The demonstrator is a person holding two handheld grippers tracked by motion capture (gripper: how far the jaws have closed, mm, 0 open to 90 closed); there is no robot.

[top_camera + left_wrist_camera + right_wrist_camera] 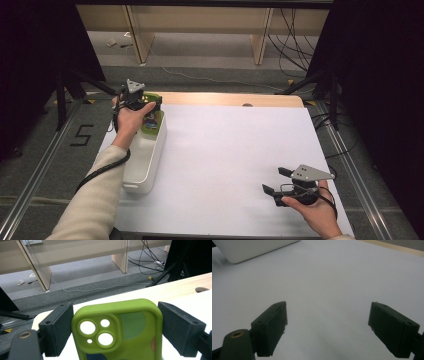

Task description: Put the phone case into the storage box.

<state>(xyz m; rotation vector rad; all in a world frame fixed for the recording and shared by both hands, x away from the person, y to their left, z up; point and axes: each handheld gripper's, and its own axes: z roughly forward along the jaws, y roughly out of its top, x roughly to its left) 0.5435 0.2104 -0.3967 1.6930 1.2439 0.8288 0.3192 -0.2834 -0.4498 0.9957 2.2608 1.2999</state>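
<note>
Two hand-held grippers over a worktop (225, 150) covered in white sheeting, bare wood along its far edge. At far left in the high view, left gripper (145, 106) above the far end of a long white tub (145, 160), held in a hand with a cream sleeve behind it. Between its black jaws, a lime-green phone case (117, 327), seen from the back in the left gripper view: raised camera block with three round cut-outs and a smaller hole at upper left, patches of duller green, pink and dark blue on the body. Jaws wide, closed on the two long sides of the case; left pad flush against its edge, right pad touching or very nearly so. Case lifted and tilted, top edge toward the far side of the worktop, lower part over the far end of the tub in the high view. At near right, right gripper (278, 181) low above the white sheeting, well apart from the tub, grey three-cornered plate on top. Jaws spread wide, nothing between them but white surface. Beyond the worktop, grey carpet, loose cables and pale wooden furniture legs.
</note>
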